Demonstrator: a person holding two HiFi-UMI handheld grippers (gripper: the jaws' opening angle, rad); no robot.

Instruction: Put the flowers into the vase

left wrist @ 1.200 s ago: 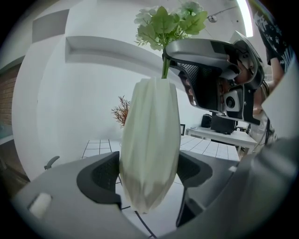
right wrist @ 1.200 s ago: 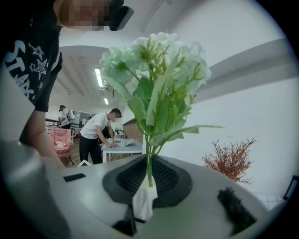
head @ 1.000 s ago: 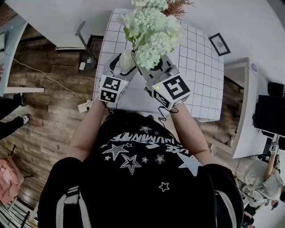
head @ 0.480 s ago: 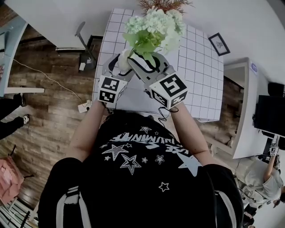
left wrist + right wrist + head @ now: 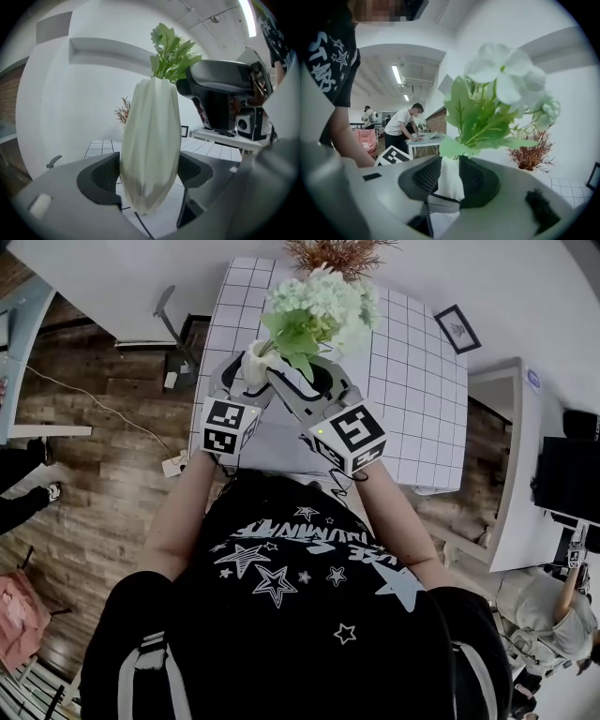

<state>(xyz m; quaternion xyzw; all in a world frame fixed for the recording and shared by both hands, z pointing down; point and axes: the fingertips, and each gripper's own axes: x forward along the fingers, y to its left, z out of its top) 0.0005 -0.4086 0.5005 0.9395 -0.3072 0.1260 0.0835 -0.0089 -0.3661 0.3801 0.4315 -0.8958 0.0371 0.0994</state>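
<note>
Light, floppy flowers point(image 5: 323, 301) seated in stiff, slick, likely breakable vase point(image 5: 151, 122), clamped low on its body by left gripper point(image 5: 149, 174); right gripper point(image 5: 449, 177) jaws just opened, nothing pinched.

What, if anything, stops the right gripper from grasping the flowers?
Likely yes, nothing blocks it: the right gripper, jaws just opened with the vase top between them, sits under the flowers; the left gripper holds the vase.
</note>
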